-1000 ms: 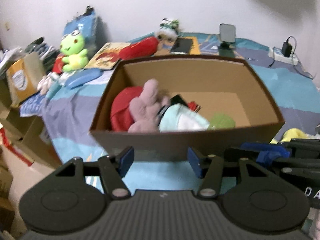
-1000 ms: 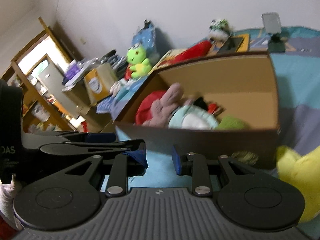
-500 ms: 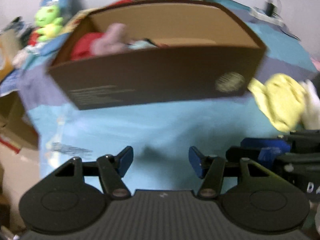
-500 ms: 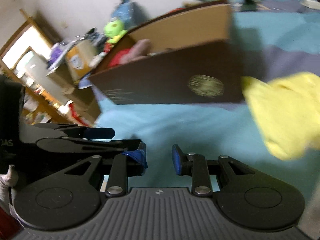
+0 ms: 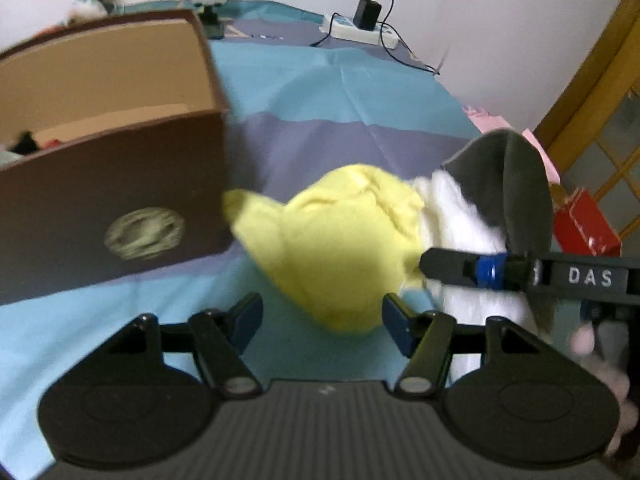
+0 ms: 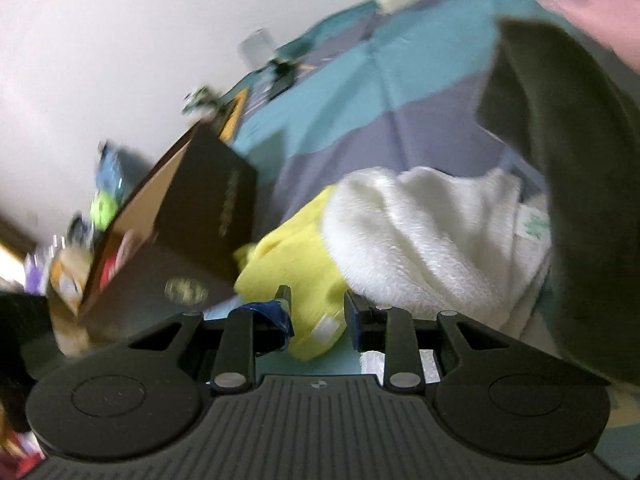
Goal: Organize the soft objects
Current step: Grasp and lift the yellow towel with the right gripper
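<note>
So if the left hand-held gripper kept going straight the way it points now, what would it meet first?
Most likely the yellow plush toy. It lies on the bedsheet right ahead of the left hand-held gripper, whose opening jaws hold nothing yet. Blur leaves the gap unclear.

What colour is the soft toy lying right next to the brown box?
Pale yellow. The yellow plush shows best in the left wrist view, beside the brown box.

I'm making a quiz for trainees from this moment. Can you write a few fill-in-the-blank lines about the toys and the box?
1. The plush nearest the left tongs is coloured ____.
2. The yellow plush lies against a plush that is grey and ____.
3. The brown box bears a round ____ on its side.

Missing words: yellow; white; emblem
</note>
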The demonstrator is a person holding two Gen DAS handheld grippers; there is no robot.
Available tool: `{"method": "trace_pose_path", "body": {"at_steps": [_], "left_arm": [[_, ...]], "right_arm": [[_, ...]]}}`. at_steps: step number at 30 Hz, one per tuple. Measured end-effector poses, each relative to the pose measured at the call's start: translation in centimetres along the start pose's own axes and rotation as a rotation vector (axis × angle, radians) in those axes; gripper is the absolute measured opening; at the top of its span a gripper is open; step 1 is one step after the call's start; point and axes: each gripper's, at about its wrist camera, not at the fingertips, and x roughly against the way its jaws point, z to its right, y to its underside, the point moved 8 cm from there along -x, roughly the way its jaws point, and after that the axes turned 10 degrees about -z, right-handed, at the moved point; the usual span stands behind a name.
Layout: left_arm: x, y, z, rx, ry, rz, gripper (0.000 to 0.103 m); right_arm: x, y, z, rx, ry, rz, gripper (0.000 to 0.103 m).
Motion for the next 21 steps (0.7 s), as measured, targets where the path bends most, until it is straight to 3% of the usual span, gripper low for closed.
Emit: {"method": "trace_pose_path", "body": {"at_steps": [1,4,8,12,15,21], "left_arm": [[-0.5,-0.5,0.1,0.008,0.014,-0.004,0.064],[-2.7,-1.4,0.8,0.006,-0.005,-0.022,0.059],[-3.6,-2.0,2.6,-0.050,0.033,-0.016,0.016],[-3.4,-1.7,3.2,-0.053,0.067,-0.028,0.000],[-1.4,-1.4,4.3,-0.076,0.128,-0.005,0.000],[3.4,-0.7,5.3,-0.157,0.154,0.047,0.000]], "right_arm": [[-0.3,-0.2,0.5,-0.032,-0.017,0.000,0.011],[-1.2,-0.3,1.0,-0.067,-0.027,0.002,0.011],[-1.9,-0.1,1.0,-0.072,-0.052,-0.024,0.011],[-1.7,-0.2,0.8,-0.078,-0.106,-0.064,0.013],[-0.7,-0.1,-0.2,-0.067,-0.181,-0.088,0.013],[0.4,0.1,-3.8,-0.013,-0.292,-0.123,0.014]]}}
